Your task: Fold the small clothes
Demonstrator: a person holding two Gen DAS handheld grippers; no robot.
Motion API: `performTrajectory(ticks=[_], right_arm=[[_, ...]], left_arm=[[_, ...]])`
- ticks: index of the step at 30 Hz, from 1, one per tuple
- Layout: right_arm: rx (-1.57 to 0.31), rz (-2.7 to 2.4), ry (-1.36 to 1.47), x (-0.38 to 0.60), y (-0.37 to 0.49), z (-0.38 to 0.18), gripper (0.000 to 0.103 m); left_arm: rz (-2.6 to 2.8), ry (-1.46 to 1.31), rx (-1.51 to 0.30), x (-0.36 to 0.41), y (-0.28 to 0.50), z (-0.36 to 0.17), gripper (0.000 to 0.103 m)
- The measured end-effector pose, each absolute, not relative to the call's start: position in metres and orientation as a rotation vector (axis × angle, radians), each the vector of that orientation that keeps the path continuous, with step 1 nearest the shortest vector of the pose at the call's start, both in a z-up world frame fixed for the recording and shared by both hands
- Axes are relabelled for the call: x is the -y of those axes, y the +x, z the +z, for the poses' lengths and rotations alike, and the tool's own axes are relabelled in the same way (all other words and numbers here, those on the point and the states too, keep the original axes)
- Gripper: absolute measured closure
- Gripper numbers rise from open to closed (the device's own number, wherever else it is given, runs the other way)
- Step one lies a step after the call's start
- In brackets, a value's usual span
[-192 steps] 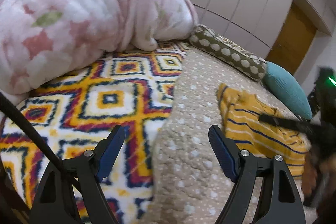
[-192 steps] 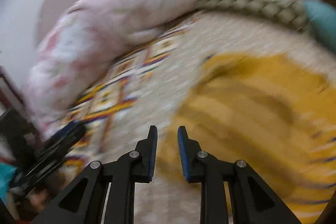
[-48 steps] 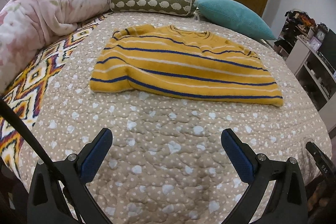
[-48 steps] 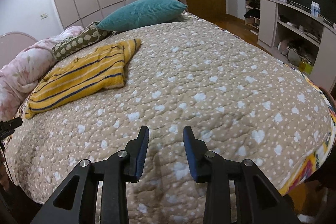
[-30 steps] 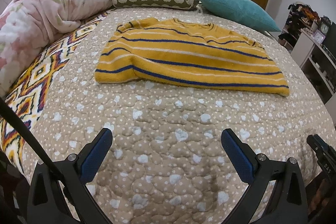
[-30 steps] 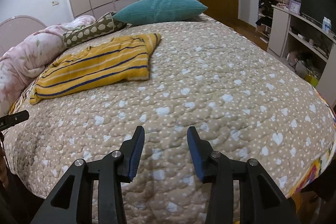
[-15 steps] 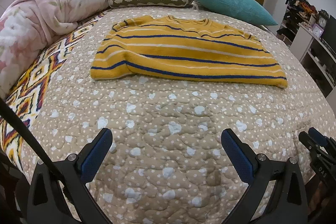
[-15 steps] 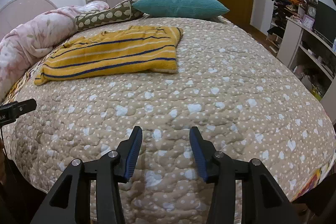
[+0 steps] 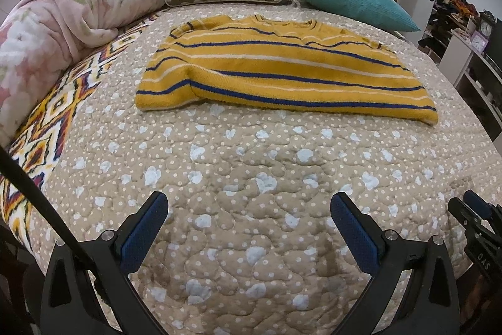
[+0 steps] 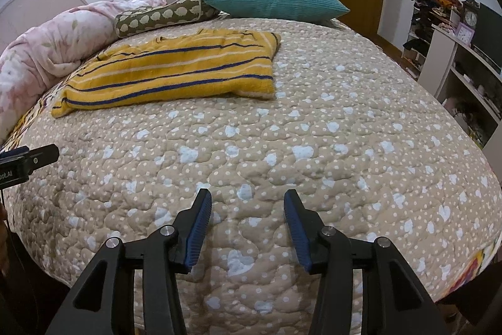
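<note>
Quilted bed cover (image 9: 251,209) fills frame; yellow striped sweater (image 9: 282,74) lies flat, upper centre, well apart from both tools. Left gripper (image 9: 249,225) spread wide, empty; right gripper (image 10: 248,218) jaws just opening, half spread, nothing between. Approach step: reach each near hem corner, pinch one layer only, lift evenly

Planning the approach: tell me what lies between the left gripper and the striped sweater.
Only bare quilt. The left wrist view shows nothing else between the left gripper and the striped sweater, which lies flat farther up the bed.
</note>
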State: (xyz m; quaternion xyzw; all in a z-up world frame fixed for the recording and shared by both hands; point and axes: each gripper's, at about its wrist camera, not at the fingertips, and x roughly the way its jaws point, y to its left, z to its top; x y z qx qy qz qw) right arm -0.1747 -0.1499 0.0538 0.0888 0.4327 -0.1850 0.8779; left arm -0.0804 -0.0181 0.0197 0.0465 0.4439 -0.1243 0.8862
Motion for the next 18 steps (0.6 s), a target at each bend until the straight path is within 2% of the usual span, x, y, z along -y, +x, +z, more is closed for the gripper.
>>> performTrajectory(ticks=[18], right_arm=[[-0.916, -0.378, 0.170, 0.1448, -0.1663, 0.0485, 0.048]], left_arm=[[-0.258, 0.065, -0.956, 0.0105, -0.0748, 0.0120, 0.000]])
